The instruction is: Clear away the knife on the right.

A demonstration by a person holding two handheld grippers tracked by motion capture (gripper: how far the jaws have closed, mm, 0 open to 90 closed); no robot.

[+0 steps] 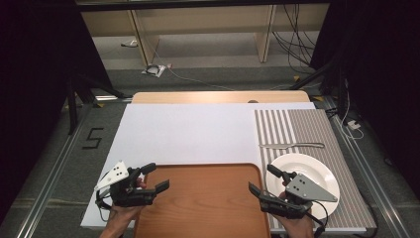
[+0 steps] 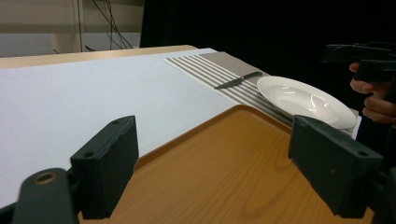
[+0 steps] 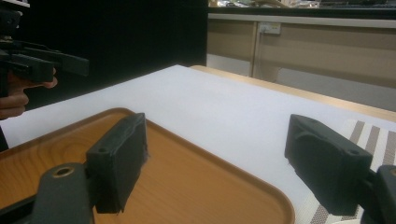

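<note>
Tray (image 1: 203,198), wooden, lies at the desk's (image 1: 188,131) near edge, nothing on it. Left gripper (image 1: 152,177) hovers at its left rim, jaws apart, empty. Right gripper (image 1: 261,179) hovers at its right rim, likewise spread, beside the white plate (image 1: 317,171); a knife (image 1: 292,146) lies beyond.

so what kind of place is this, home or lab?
Probably a lab recording rig, staged as a dining setup: black curtains around the table, loose cables on the floor, and a tray, plate and knife on a placemat.
</note>
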